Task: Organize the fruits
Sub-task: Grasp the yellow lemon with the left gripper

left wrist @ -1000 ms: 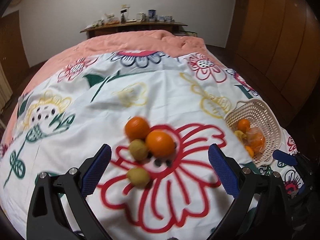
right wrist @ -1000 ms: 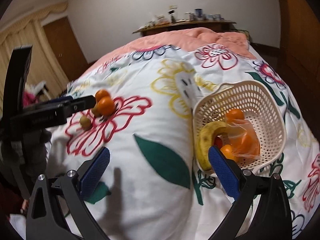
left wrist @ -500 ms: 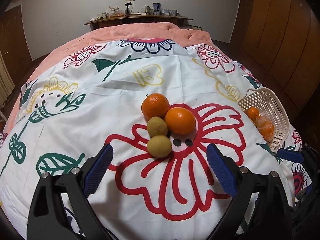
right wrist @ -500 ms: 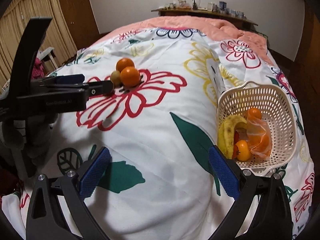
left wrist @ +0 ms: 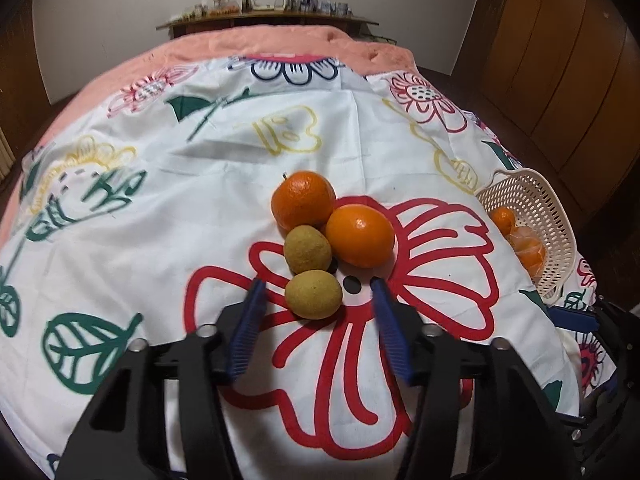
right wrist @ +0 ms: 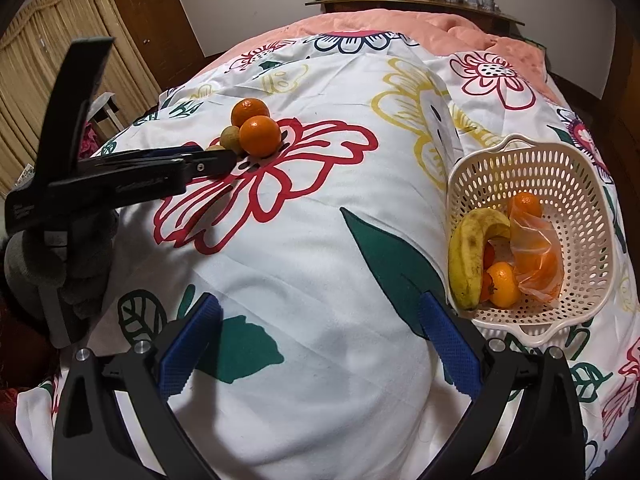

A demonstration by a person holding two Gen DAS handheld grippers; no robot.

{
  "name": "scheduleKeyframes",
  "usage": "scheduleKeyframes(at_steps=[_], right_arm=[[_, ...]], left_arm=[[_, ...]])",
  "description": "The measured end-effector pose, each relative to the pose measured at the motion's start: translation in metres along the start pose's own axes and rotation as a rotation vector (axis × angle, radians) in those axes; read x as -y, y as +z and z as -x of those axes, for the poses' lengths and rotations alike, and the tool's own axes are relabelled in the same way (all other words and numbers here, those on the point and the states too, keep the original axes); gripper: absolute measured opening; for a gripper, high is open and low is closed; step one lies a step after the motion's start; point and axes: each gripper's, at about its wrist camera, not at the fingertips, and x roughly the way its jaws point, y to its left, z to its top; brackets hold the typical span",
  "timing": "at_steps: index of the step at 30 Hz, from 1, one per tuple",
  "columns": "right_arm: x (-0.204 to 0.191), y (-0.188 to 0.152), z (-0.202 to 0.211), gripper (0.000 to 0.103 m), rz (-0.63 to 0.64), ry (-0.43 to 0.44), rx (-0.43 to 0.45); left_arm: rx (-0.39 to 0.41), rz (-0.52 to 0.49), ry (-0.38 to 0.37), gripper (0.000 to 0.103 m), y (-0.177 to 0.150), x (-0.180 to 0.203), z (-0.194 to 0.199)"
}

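Two oranges [left wrist: 303, 200] [left wrist: 360, 236] and two brown kiwis lie bunched on the flowered bedspread. My left gripper [left wrist: 316, 286] points down at the nearer kiwi [left wrist: 314, 294]. Its jaws are closing with that kiwi between them, and a small gap shows on each side of it. The farther kiwi [left wrist: 308, 250] touches both oranges. My right gripper [right wrist: 320, 300] hangs open over bare bedspread with nothing between its fingers, left of the cream basket [right wrist: 520, 146]. The basket holds a banana [right wrist: 468, 256], oranges and an orange plastic bag [right wrist: 534, 256].
In the right wrist view the left gripper's black body [right wrist: 120, 184] and a grey-gloved hand [right wrist: 60, 264] reach in from the left. A pink blanket [left wrist: 280, 46] covers the far bed, with a cluttered wooden shelf [left wrist: 264, 20] behind. Wooden panels [left wrist: 560, 60] stand right.
My left gripper's jaws have narrowed from wide open to close around the near kiwi, and it has sunk closer to the fruit. The right gripper has stayed open and barely shifted.
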Motion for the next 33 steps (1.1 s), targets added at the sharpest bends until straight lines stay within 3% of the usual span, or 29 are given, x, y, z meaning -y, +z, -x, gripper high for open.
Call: scheduleKeyframes(at_steps=[4, 7, 14, 20, 29, 33], right_arm=[[-0.001, 0.001, 0.000, 0.098, 0.002, -0.002, 0.000], [-0.002, 0.001, 0.000, 0.098, 0.002, -0.011, 0.002], [-0.008, 0.012, 0.007, 0.098, 0.012, -0.022, 0.031], [-0.029, 0.044, 0.003, 0.098, 0.117, -0.061, 0.079], [-0.053, 0.089, -0.031, 0.080, 0.201, -0.086, 0.046], [-0.062, 0.103, -0.049, 0.065, 0.227, -0.077, 0.008]], left_arm=[[-0.013, -0.001, -0.010, 0.035, 0.003, 0.000, -0.006], [-0.011, -0.011, -0.007, 0.030, 0.002, 0.002, -0.007], [0.035, -0.021, -0.007, 0.030, -0.006, 0.002, 0.010], [0.074, -0.003, -0.005, 0.030, -0.013, -0.009, 0.026], [0.106, 0.024, -0.023, 0.030, -0.024, -0.032, 0.042], [0.106, 0.037, -0.042, 0.030, -0.027, -0.038, 0.040]])
